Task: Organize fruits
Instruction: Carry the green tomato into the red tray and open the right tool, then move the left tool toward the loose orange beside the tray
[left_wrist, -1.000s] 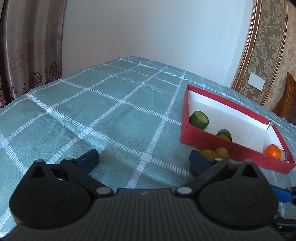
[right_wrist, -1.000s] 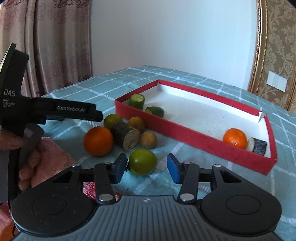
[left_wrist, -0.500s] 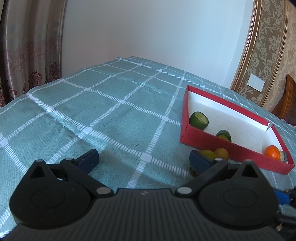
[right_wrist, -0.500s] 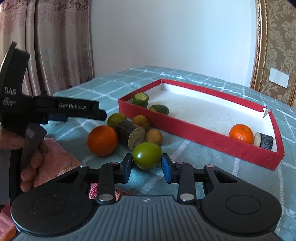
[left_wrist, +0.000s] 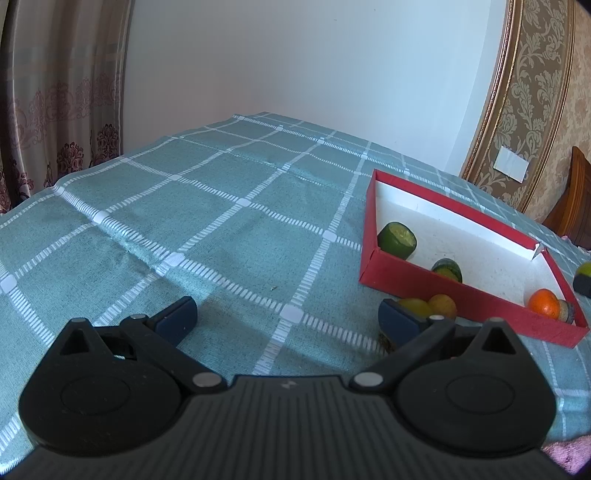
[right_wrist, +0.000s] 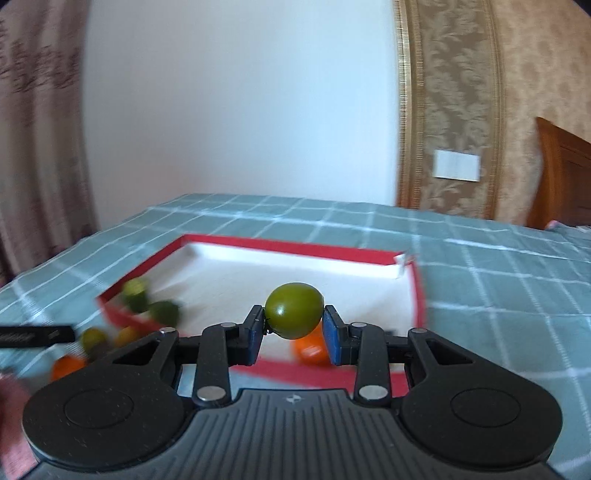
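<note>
Right gripper (right_wrist: 293, 326) jaws clamp the green fruit (right_wrist: 293, 310), frame centre, above the red tray (right_wrist: 417, 295). Clear the near rim, lower gently before release. Left gripper (left_wrist: 286, 317) jaws wide, empty.

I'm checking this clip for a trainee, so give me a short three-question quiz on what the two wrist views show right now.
1. True or false: the right gripper is shut on a green fruit.
2. What lies between the left gripper's blue pads? A) an orange B) only tablecloth C) a cucumber piece
3. Fill in: the red tray already holds an orange in its near ____ corner, seen from the left wrist.

Key
1. True: both pads press its sides and it is lifted in front of the tray.
2. B: the left gripper is open, with nothing held.
3. Right, next to a dark cut piece.
</note>
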